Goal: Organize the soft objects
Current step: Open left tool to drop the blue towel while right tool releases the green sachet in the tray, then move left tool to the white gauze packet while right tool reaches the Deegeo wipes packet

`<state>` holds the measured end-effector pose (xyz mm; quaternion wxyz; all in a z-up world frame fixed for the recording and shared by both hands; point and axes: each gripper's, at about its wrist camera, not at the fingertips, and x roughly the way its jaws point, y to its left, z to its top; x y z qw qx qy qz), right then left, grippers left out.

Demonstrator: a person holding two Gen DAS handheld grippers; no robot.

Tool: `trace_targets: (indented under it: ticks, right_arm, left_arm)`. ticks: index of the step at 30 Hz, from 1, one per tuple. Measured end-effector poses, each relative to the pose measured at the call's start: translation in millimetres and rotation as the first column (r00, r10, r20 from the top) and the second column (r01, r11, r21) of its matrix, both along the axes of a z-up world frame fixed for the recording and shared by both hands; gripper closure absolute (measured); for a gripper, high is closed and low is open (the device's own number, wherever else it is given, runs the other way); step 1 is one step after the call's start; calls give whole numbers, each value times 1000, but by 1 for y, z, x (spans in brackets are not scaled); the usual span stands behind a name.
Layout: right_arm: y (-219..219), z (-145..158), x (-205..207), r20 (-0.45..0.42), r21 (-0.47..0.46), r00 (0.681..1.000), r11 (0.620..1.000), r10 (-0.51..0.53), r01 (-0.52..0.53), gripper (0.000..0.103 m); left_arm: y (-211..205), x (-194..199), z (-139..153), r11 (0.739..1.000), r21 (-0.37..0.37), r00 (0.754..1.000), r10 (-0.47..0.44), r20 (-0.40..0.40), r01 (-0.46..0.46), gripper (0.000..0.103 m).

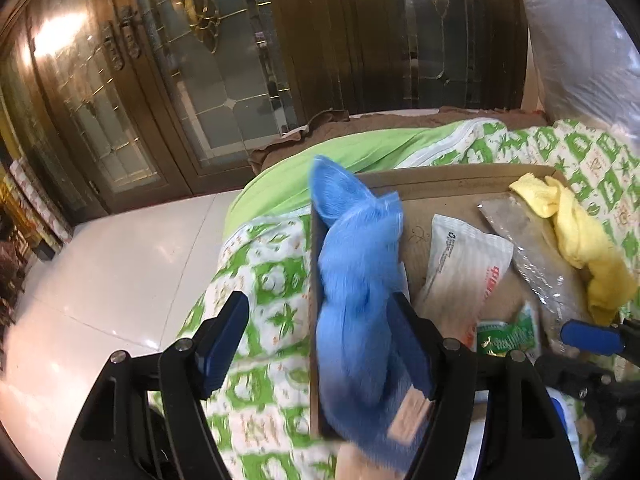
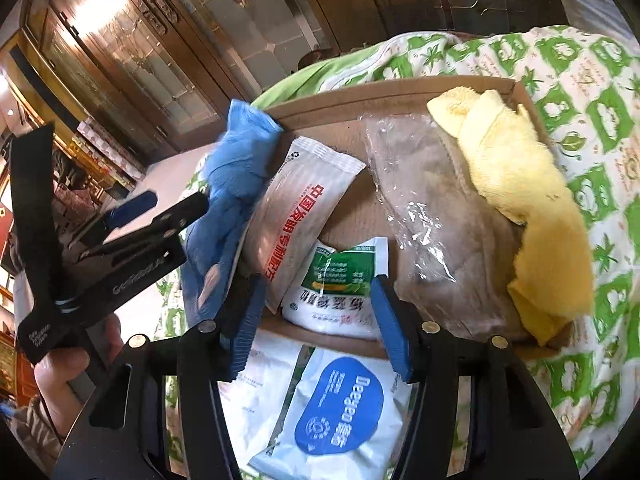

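Bed quilt (image 2: 580,92), green-and-white print, carries everything. Behind it: dark wood cabinet (image 1: 132,92) with leaded glass doors, white tile floor (image 1: 100,264).

Cardboard box (image 2: 400,92), shallow and open-topped, sits on the quilt. Contents, large to small:
- Yellow towel (image 2: 524,184), draped over the box's right wall, part inside and part on the rim.
- Clear bag (image 2: 432,216) of grey-brown fabric, lying flat just left of the towel, touching it.
- Blue cloth (image 1: 360,280), fuzzy, hanging over the box's left wall. Motion-blurred in the left wrist view.
- White sachet (image 2: 300,208), red Chinese print and a recycle mark at its top; characters only partly legible. Leans against the blue cloth.
- Green-and-white pack (image 2: 340,284), Chinese text, too small to read, at the near wall, overlapping the sachet's lower end.

Outside the box, near side: white pouch (image 2: 340,412) with a blue label reading "Deeyeo" plus Chinese characters, lying on the quilt on top of another white packet (image 2: 256,392).

Left gripper (image 1: 320,344): jaws spread wide, blue cloth between them, touching the inner finger only, not pinched. Arm lettering partly reads "GenRobot". A hand (image 2: 68,376) holds its grip.

Right gripper (image 2: 316,328): jaws parted, nothing clamped; hovers over the box's near wall with the green pack and Deeyeo pouch seen through the gap.
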<state>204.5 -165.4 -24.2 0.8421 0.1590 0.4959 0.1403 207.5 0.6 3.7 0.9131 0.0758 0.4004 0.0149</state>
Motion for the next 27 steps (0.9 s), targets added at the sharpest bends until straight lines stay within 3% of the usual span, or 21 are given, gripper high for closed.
trace_targets:
  ticks: [7,12,15,23,27]
  right_arm:
    - [-12,4,-34,10,13,1000,1000,-13,13,42]
    - [-26,-7,-67,-36,68,998,996,-49,51,42]
    - [-35,-20,-85,-74,102,995,992,-71,79,39]
    - [-61,-43,-97,-131,106,979,980,-155,170,39]
    - [-65,-50,-99,-165,116,971,974,-173,194,39]
  left_arm:
    - [22,-60,-5,989,-128,998,69,-10,-70,31]
    - [39,-113,-37,970,-201,990,123,-66,-134,31]
    - [37,-122,-45,968,-216,987,104,-120,-128,31]
    - [27,-129,-41,974,-211,994,65,-92,-83,31]
    - [27,-137,-46,963,-259,992,48,-113,-76,31]
